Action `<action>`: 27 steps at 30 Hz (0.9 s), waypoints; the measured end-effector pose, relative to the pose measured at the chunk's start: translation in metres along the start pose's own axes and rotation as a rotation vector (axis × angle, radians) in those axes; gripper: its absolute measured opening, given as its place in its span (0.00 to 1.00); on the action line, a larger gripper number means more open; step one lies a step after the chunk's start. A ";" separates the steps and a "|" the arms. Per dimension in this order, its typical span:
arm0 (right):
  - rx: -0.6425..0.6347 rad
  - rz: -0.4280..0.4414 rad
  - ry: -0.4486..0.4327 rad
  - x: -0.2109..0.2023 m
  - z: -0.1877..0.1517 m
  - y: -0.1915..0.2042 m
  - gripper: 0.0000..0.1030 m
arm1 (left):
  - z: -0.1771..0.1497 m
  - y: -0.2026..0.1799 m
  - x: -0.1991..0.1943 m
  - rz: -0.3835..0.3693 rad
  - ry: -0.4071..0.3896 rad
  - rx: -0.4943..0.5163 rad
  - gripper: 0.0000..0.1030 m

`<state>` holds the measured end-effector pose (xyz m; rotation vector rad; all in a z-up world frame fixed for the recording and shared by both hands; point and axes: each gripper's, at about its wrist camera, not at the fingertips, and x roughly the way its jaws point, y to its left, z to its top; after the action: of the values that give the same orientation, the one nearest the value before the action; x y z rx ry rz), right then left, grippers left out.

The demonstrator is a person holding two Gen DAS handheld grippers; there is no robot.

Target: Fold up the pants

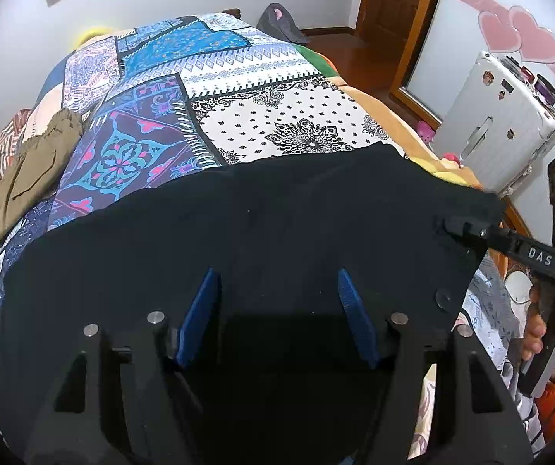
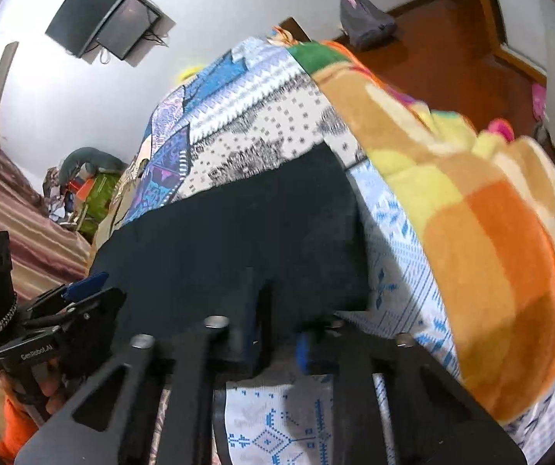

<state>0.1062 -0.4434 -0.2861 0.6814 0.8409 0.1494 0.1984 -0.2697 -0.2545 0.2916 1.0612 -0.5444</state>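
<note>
Black pants part-folded on the bed, both grippers at their near edge.

Closest in, the left gripper (image 1: 279,310) hangs over the black pants (image 1: 238,224) with its blue pads apart and nothing between them; the right gripper (image 2: 277,343) sits at the pants' near right corner, jaws set narrowly, and whether cloth is pinched there I cannot tell. The pants lie as one flat dark slab directly ahead of both tools on the patterned bedspread (image 1: 277,116), so at least one fold looks done; a further fold and tidying probably remain. Farther off to the left lies one olive garment (image 1: 33,170). Beyond the right gripper stands one white suitcase (image 1: 498,124). Count: two grippers, one black pair.
</note>
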 end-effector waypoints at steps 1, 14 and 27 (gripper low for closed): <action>-0.011 -0.002 -0.010 -0.002 0.002 0.002 0.09 | 0.000 0.000 -0.001 -0.001 -0.001 -0.002 0.63; -0.179 0.046 -0.145 -0.033 0.037 0.070 0.07 | -0.006 0.025 -0.034 -0.022 -0.061 -0.075 0.63; -0.432 0.154 -0.178 -0.017 0.051 0.181 0.07 | -0.037 0.098 -0.099 0.022 -0.184 -0.207 0.63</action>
<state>0.1572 -0.3338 -0.1410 0.3451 0.5585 0.3917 0.1882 -0.1431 -0.1875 0.0693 0.9263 -0.4290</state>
